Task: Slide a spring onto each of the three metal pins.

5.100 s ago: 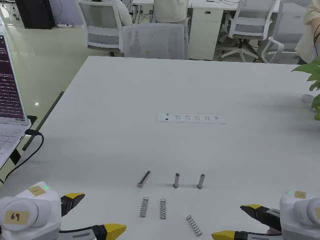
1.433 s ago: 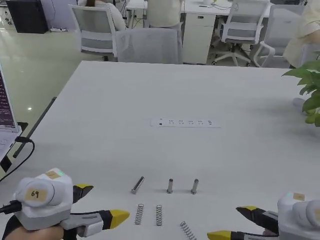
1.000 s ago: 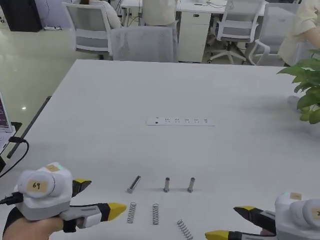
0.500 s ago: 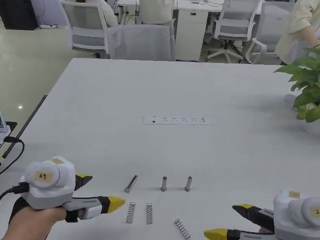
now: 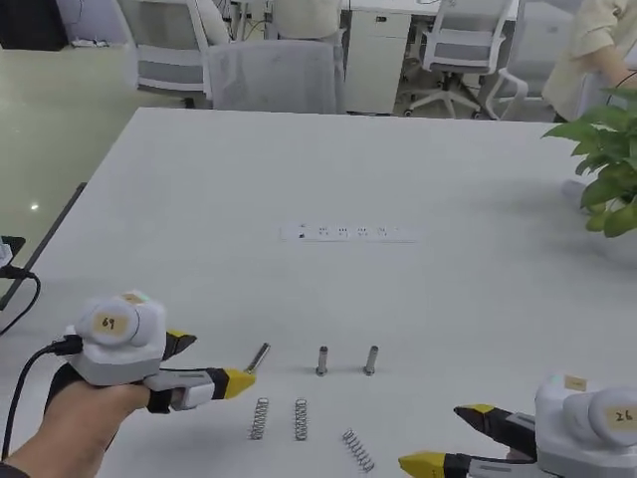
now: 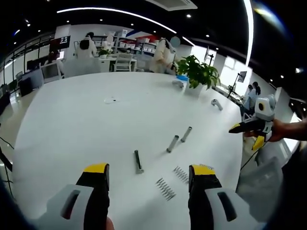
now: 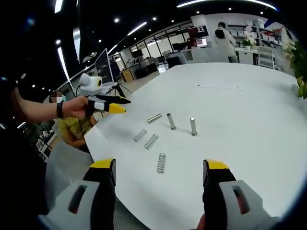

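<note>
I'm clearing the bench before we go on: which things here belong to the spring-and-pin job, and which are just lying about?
For the job: lying pin; middle pin and right pin, both upright; left spring, middle spring, right spring, none on a pin; left gripper and right gripper, both open.

Just lying about: power strip, plant, chair.
</note>
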`<action>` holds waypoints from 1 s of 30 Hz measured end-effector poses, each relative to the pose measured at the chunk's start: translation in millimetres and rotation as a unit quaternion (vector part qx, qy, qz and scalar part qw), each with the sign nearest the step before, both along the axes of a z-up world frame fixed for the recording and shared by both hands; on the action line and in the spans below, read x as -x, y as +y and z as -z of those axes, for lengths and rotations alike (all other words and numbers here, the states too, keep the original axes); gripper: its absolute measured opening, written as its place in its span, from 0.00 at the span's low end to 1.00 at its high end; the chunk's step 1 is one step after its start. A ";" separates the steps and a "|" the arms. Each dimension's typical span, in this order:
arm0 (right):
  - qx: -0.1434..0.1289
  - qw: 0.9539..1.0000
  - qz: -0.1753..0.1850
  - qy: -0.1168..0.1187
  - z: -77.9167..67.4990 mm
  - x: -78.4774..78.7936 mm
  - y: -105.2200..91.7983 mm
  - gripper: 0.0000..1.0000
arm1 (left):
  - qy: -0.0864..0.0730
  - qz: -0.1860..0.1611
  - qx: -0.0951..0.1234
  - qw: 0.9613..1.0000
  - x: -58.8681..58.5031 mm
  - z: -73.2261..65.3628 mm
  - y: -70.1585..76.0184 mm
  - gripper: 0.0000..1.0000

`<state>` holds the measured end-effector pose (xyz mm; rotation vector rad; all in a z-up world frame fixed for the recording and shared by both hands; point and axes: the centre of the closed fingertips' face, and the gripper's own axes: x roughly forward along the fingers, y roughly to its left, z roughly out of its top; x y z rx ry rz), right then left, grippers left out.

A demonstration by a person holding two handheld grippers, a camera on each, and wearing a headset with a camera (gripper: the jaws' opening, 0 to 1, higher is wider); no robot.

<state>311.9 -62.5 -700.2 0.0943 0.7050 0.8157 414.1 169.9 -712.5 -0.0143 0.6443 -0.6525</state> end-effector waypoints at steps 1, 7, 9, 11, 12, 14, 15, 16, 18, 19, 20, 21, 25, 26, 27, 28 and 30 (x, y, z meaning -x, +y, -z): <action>0.000 1.000 0.000 0.000 0.2 -0.2 -0.1 0.73 | 0.001 -0.001 0.002 1.000 -1.2 0.7 -0.7 0.63; -0.001 1.000 0.002 0.002 1.0 -1.4 -0.9 0.73 | 0.009 0.004 0.000 1.000 -8.9 9.3 -7.1 0.62; -0.002 1.000 0.003 0.002 1.1 -1.9 -1.0 0.73 | 0.011 0.003 0.000 1.000 -11.6 11.6 -9.3 0.61; -0.002 1.000 0.003 0.002 1.2 -1.6 -0.8 0.73 | 0.014 0.002 0.000 1.000 -14.6 13.9 -11.3 0.60; -0.002 1.000 0.002 0.003 1.3 -1.5 -0.8 0.73 | 0.014 0.002 0.001 1.000 -16.4 15.3 -12.0 0.59; -0.003 1.000 0.002 0.003 1.9 -1.4 -0.9 0.73 | 0.014 0.000 0.001 1.000 -16.3 14.3 -16.4 0.57; -0.003 1.000 0.003 0.004 2.3 -1.4 -1.0 0.72 | 0.014 -0.002 0.000 1.000 -17.7 14.8 -17.7 0.55; -0.003 1.000 0.003 0.003 2.5 -1.4 -1.2 0.72 | 0.015 -0.002 0.000 1.000 -18.8 15.9 -16.9 0.54; -0.004 1.000 0.004 0.004 2.6 -0.9 -1.2 0.72 | 0.021 -0.003 -0.001 1.000 -22.0 20.7 -17.9 0.53; -0.005 1.000 0.004 0.005 3.2 -0.6 -1.3 0.72 | 0.022 -0.002 -0.004 1.000 -23.5 23.4 -18.9 0.52; -0.005 1.000 0.004 0.005 3.7 -0.2 -1.4 0.72 | 0.023 -0.001 -0.005 1.000 -24.4 25.2 -19.7 0.51; -0.004 1.000 0.004 0.006 4.1 0.4 -1.4 0.72 | 0.025 -0.001 -0.008 1.000 -25.6 28.0 -20.6 0.49; -0.005 1.000 0.006 0.008 5.1 1.8 -2.4 0.72 | 0.033 0.000 -0.015 0.999 -28.7 36.8 -22.5 0.44; -0.004 1.000 0.007 0.008 5.4 1.9 -2.9 0.72 | 0.035 -0.002 -0.017 0.999 -29.6 39.5 -22.7 0.43; -0.004 1.000 0.007 0.009 5.4 1.8 -3.3 0.72 | 0.039 -0.004 -0.018 0.999 -30.0 41.8 -22.3 0.40; -0.005 1.000 0.009 0.009 5.5 1.8 -3.9 0.72 | 0.050 -0.008 -0.021 0.998 -30.9 47.8 -20.5 0.38; -0.008 1.000 0.011 0.010 5.2 1.4 -4.6 0.72 | 0.058 -0.012 -0.021 0.998 -32.8 52.4 -20.1 0.32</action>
